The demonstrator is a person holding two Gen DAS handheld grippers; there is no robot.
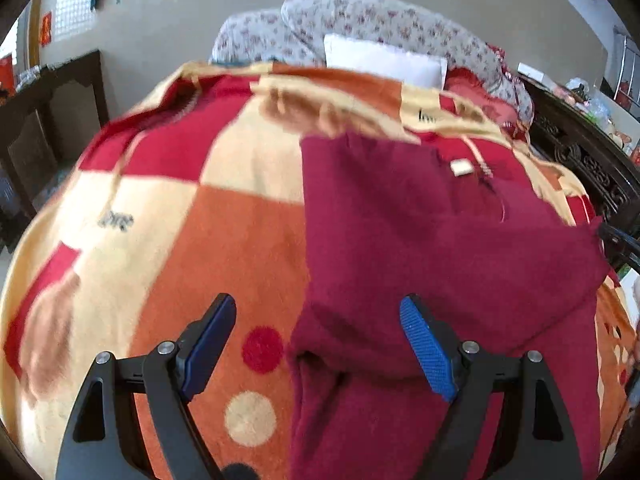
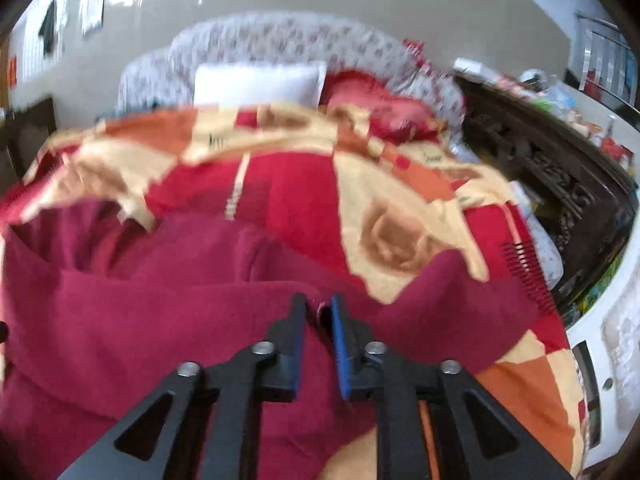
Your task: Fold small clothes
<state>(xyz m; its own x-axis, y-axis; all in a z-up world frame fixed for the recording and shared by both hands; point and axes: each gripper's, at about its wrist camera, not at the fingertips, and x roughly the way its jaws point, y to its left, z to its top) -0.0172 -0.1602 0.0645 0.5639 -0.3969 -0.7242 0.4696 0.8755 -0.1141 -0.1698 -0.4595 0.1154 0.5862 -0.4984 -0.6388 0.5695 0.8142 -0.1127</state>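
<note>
Through the left wrist view I'm seeing my left gripper point(image 1: 318, 336) hovering with jaws spread wide and empty; the maroon garment point(image 1: 440, 248) is lying on the bed's patchwork blanket point(image 1: 168, 208), running away from the jaws, its white label point(image 1: 460, 167) visible only here. In the right wrist view, my right gripper point(image 2: 319, 312) is nearly closed, jaws pinching a fold of cloth.

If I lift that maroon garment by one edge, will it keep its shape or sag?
Probably sag: the maroon garment already lies in soft folds and ridges on the patterned blanket. Its fuzzy surface suggests it will drag rather than slide. Pinched at the right gripper, it bunches, so expect the free side to droop.
</note>
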